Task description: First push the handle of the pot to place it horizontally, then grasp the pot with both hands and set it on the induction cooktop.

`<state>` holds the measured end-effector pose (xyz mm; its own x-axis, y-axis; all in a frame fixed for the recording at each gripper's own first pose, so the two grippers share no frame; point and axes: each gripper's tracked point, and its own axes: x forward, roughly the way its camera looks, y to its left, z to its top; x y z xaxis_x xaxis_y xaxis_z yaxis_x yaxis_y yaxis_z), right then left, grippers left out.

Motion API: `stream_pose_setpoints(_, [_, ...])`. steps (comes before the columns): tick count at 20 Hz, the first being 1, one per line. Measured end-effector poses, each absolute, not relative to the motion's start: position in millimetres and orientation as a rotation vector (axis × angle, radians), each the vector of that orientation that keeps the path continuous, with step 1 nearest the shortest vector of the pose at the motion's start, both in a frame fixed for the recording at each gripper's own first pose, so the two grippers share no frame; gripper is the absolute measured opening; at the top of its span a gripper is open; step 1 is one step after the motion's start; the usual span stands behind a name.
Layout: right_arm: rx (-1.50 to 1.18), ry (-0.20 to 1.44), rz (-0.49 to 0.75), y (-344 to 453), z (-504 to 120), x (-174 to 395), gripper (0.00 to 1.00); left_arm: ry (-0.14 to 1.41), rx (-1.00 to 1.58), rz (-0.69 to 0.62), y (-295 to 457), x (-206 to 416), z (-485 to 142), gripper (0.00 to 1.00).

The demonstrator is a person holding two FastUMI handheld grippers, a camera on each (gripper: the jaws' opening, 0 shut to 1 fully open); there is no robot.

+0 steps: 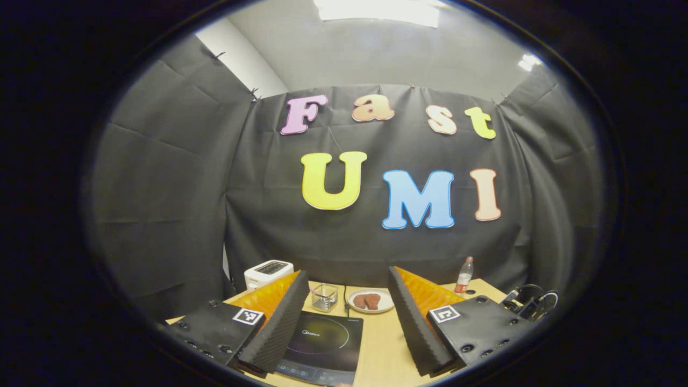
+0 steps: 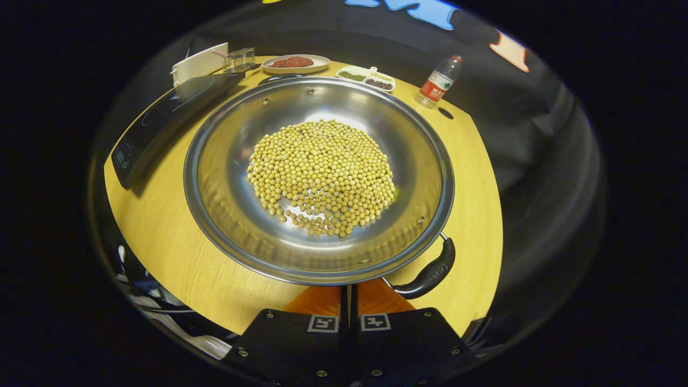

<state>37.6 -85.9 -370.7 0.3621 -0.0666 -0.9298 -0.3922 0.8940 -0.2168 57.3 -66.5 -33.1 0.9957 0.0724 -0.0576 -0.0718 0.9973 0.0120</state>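
Observation:
A wide steel pot (image 2: 226,177) holding a heap of yellow beans (image 2: 322,174) stands on the wooden table in the right gripper view. Its black handle (image 2: 430,274) sticks out at the near right of the rim. My right gripper (image 2: 349,293) is shut, with its fingers pressed together just left of that handle; their tips run under the pot's near rim. The black induction cooktop (image 2: 161,115) lies to the left of the pot. In the left gripper view my left gripper (image 1: 348,277) is open wide above the table, over the cooktop (image 1: 328,341), holding nothing.
At the table's back stand a white toaster (image 1: 267,271), a small glass container (image 1: 324,296), a plate of reddish-brown food (image 1: 371,301), a divided dish (image 2: 366,78) and a plastic bottle (image 2: 438,80). Black cables (image 1: 529,301) lie at the right edge.

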Motion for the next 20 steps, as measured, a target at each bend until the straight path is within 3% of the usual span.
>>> stream_pose_setpoints(6, [-0.677,1.085,0.207,-112.0,-369.9,64.7,0.01,0.065,0.027,0.114,-61.9,50.3,-33.7,0.99])
stream_pose_setpoints(20, [-0.816,0.867,0.235,-108.3,-370.5,135.4,0.0,0.093,0.077,0.192,-75.4,41.2,-44.5,0.99])
